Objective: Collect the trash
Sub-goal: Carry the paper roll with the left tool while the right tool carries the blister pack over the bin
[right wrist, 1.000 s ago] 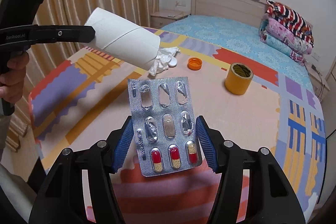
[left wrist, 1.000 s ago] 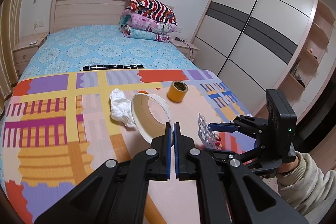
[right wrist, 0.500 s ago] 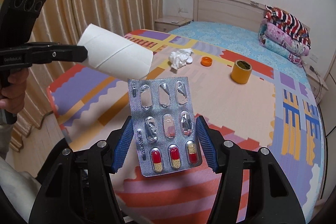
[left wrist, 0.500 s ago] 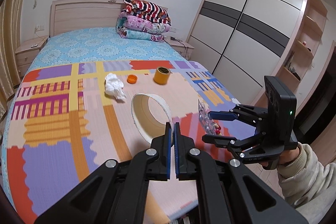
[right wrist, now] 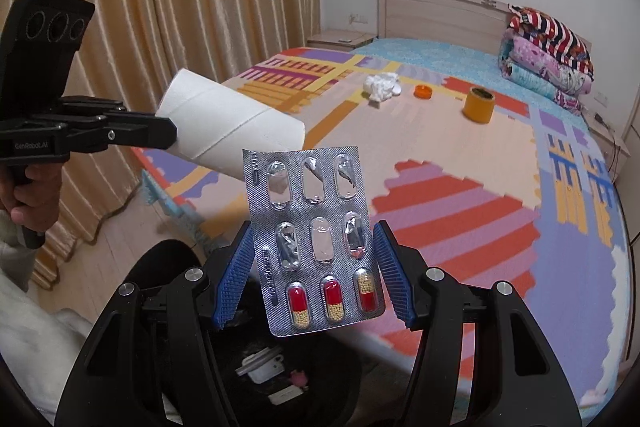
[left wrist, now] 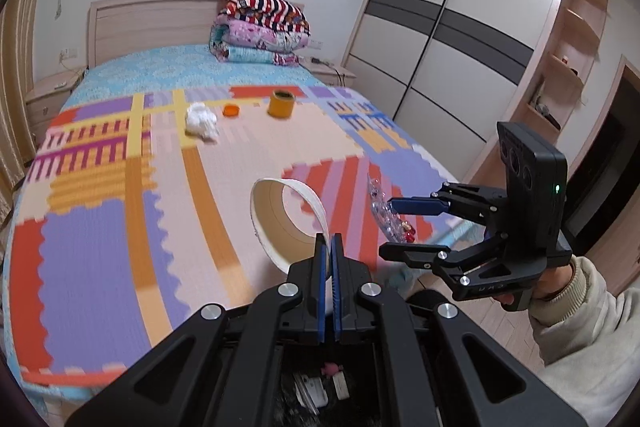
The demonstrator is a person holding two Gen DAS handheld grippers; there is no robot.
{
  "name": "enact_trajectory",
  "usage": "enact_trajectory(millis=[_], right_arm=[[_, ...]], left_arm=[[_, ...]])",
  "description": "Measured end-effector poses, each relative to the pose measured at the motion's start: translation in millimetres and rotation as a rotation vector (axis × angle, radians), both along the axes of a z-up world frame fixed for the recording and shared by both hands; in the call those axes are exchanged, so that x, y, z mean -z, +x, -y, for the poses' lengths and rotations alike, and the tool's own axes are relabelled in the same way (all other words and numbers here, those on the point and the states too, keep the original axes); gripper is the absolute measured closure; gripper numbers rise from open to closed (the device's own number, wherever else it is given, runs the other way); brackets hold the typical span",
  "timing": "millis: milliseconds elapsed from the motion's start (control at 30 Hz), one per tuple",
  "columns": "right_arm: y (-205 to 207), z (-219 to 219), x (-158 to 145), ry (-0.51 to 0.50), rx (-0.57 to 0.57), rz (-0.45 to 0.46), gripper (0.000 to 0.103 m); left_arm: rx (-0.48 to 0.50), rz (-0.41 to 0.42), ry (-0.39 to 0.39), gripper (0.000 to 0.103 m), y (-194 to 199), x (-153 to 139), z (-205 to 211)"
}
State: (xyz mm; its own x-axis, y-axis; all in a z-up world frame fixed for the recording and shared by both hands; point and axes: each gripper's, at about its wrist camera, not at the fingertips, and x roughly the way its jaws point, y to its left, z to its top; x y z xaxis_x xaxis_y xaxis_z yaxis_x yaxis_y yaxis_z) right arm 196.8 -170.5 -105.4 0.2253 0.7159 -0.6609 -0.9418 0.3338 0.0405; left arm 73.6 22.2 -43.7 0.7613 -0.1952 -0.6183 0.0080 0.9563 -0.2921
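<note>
Bedroom walls, gold curtains and a tall wardrobe surround the bed, whose near half lies under a patchwork foam mat of purple, orange and red blocks. Folded quilts are stacked at the headboard.

We hold both tools at the near edge of the bed, above a dark trash bin with scraps already inside. Our left gripper has its blue pads pressed together on the wall of a white cardboard roll, clamping it; the tube points away from us, its hollow end open to the camera. From the right wrist view the same roll juts to the right from the left gripper, off the bed's left side.

Our right gripper holds a silver blister pack upright between its blue fingers, which touch the pack's two long edges. Six pockets are burst and three red-and-yellow capsules fill the bottom row. In the left wrist view the pack shows edge-on in the right gripper.

Far out on the mat we see a crumpled white tissue, an orange bottle cap just right of it, and a yellow tape roll further right, all apart from one another.
</note>
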Motion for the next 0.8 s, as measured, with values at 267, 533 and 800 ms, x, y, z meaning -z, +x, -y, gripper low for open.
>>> enact_trajectory(millis=[267,533,800], right_arm=[[-23.6,15.2,39.0,-0.050,-0.025,-0.090,0.044],[-42.7,25.8,72.6,-0.081,-0.046,-0.169,0.044],[-54.1,30.8,98.8,-0.110,-0.055,-0.237,0.044]], left_arm=[[0.043,-0.093,-0.023,0.101,-19.2,40.1,18.1],[0.094,-0.180,-0.069,0.101,-29.3,80.6,33.8],[0.113,-0.175,-0.099,0.101,-46.4,82.3,38.5]])
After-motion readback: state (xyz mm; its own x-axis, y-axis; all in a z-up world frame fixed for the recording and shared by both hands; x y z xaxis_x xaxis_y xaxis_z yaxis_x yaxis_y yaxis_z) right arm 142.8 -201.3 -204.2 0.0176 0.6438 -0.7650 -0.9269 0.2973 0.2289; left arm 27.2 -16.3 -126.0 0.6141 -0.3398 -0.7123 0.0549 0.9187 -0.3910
